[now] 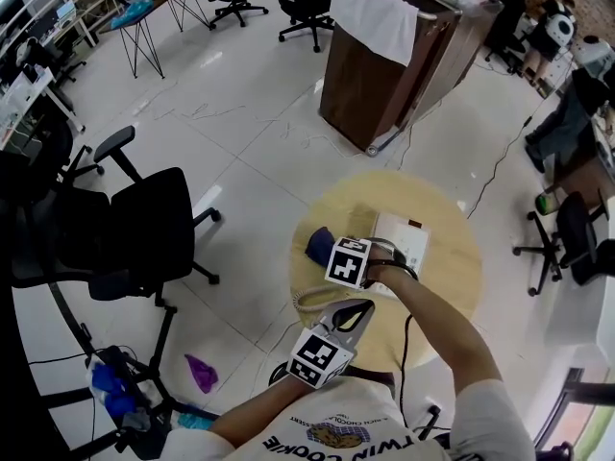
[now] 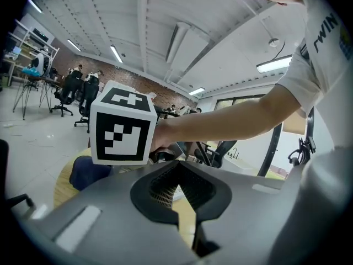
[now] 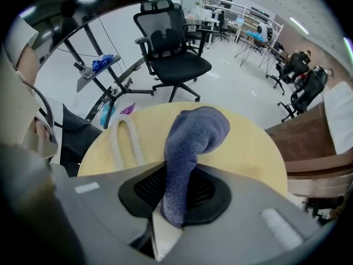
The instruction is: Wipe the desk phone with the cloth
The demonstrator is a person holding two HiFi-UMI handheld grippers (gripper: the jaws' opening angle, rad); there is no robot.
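The white desk phone (image 1: 402, 239) lies on the round wooden table (image 1: 452, 257). Its pale coiled cord (image 1: 309, 302) loops toward the table's near left edge and shows again as a cord (image 3: 122, 142) in the right gripper view. My right gripper (image 1: 329, 251) is just left of the phone, shut on the dark blue cloth (image 1: 318, 246); the cloth (image 3: 193, 139) stands up out of the right gripper (image 3: 177, 200) and droops forward. My left gripper (image 1: 356, 308) hovers nearer me, behind the right one. The left gripper (image 2: 177, 169) has its pads together and holds nothing.
A black office chair (image 1: 144, 230) stands left of the table. A brown lectern (image 1: 384, 60) with a white cloth draped on it is behind the table. A purple scrap (image 1: 201, 373) lies on the floor at the near left. More chairs (image 1: 562, 243) stand to the right.
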